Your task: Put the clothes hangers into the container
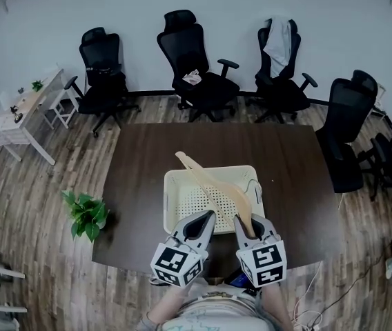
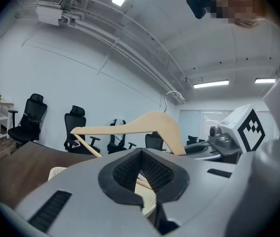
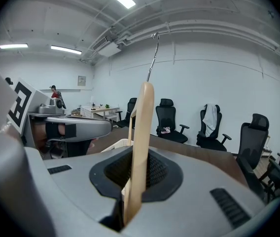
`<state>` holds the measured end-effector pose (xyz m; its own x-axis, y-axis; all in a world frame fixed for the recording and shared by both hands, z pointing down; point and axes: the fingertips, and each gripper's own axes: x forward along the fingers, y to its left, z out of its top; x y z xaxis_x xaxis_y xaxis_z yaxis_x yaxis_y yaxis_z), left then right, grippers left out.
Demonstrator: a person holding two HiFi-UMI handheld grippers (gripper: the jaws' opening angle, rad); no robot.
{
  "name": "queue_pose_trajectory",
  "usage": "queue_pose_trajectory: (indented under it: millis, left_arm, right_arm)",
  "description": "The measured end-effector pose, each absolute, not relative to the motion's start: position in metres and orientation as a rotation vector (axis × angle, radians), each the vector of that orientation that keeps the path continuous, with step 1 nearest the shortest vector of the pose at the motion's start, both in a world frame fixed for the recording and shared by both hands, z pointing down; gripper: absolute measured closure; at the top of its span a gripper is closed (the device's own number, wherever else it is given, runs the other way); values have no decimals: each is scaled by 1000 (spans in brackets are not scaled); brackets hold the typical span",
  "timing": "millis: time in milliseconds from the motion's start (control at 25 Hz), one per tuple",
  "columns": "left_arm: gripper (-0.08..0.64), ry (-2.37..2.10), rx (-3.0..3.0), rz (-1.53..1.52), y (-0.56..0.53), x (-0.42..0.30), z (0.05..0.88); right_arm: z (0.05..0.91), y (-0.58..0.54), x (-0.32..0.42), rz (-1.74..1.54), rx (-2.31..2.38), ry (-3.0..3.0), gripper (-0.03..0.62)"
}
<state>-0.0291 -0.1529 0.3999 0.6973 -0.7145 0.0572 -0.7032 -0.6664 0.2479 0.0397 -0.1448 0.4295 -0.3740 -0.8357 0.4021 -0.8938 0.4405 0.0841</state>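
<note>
Right hand-held gripper (image 1: 246,227): closed on one end of the wooden hanger (image 1: 213,183) | hanger: held tilted over the container (image 1: 171,198) | left hand-held gripper (image 1: 206,219): jaws closed, nothing held, at the container's near edge | container: set on the tabletop (image 1: 141,178)

Hanger (image 1: 213,183): pale wood, smooth, matt. Its hook (image 3: 153,57): thin bright metal wire.

Container (image 1: 174,179): cream plastic, perforated base, low sheen.

Table (image 1: 148,158): dark wood-grain top, matt.

Left gripper (image 1: 208,216) and right gripper (image 1: 243,221): grey moulded plastic shells, smooth, matt. Pads (image 3: 159,169): black, finely ribbed, rubber-like.

Floor (image 1: 44,205): wood-look planks, dull grey-brown finish.

Chairs (image 1: 197,64): black upholstery, matt, on black plastic frames. A pale cloth (image 1: 279,36) is draped over one.
</note>
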Motion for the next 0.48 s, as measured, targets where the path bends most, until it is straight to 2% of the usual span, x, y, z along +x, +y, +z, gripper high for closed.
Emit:
queue_pose_trajectory:
  millis: [480]
  left_arm:
    - [549, -993, 2701, -55, -190, -43, 412]
  right_arm:
    - [442, -169, 19, 225, 1537, -2248, 558]
